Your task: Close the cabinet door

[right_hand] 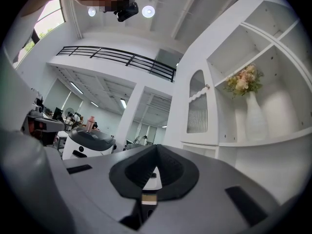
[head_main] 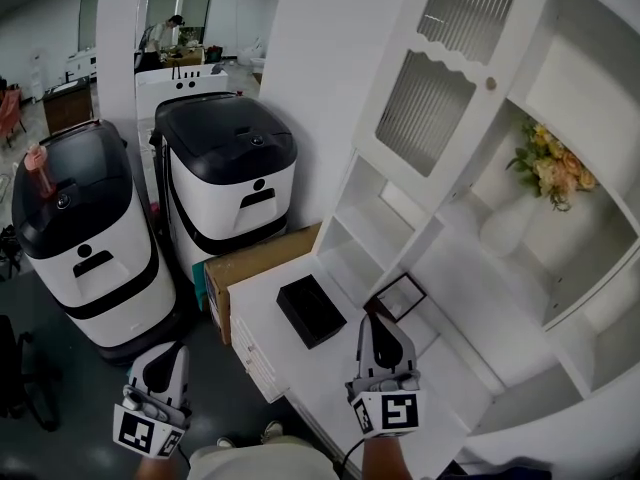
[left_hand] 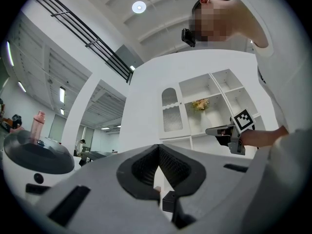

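Door: the white cabinet door (head_main: pixel 440 78), with arched ribbed panes, hangs in the upper left column of the cabinet (head_main: pixel 330 88). Its knob (head_main: pixel 490 83) sits on the edge next to the open shelves. That edge seems to stand out from the frame, so the door looks ajar, though by how much I cannot tell.
Door in the tool views: it shows upright beside the shelves in the left gripper view (left_hand: pixel 170 111) and the right gripper view (right_hand: pixel 197 108).
Left tool: the left tool (head_main: pixel 168 351) is held low at the person's left, over the floor and off the bench edge. Its jaws are together with nothing between them, and it is well apart from the door.
Right tool: the right tool (head_main: pixel 372 320) is over the bench (head_main: pixel 320 378) and points toward the cabinet. Its jaws are fully together and hold nothing. It touches neither door nor knob.
Shelf: flowers (head_main: pixel 550 163) stand in a white vase (head_main: pixel 510 223) in the compartment right of the door.
Bench top: a black box (head_main: pixel 310 310) lies flat, and a black frame (head_main: pixel 395 296) is just beside the right tool's tips.
Floor: two white machines with black lids (head_main: pixel 235 173) (head_main: pixel 85 233) stand side by side, and a cardboard box (head_main: pixel 255 263) sits against the bench end.
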Motion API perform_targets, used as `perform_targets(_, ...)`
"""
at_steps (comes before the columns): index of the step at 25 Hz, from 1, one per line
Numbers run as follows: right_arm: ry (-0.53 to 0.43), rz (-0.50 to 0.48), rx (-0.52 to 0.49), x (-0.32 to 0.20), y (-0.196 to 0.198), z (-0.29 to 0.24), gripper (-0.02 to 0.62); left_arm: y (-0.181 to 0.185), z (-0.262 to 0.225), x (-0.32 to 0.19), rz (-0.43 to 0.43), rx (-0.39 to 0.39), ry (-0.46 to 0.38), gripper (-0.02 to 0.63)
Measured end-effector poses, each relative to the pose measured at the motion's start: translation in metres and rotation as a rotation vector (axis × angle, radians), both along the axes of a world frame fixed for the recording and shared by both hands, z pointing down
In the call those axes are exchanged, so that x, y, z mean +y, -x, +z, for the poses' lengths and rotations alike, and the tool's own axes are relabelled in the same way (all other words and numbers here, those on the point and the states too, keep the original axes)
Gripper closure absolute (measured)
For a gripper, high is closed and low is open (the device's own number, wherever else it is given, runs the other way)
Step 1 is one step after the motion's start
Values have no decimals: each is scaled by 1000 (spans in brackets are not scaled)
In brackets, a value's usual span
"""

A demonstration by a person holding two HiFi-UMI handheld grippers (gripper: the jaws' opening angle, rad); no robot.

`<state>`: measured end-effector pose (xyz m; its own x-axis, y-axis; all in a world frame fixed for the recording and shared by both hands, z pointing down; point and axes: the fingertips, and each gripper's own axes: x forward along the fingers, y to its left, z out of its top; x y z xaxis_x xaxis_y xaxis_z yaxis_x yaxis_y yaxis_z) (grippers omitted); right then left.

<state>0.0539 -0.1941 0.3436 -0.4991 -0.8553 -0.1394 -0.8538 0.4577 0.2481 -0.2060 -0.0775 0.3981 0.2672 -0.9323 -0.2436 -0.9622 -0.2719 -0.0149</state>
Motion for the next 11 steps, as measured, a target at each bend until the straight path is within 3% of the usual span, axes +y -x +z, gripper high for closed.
perform_targets(11,-3,-5,-11,-13,6,-5,597,-5,-2,-16,8,-6,11,601)
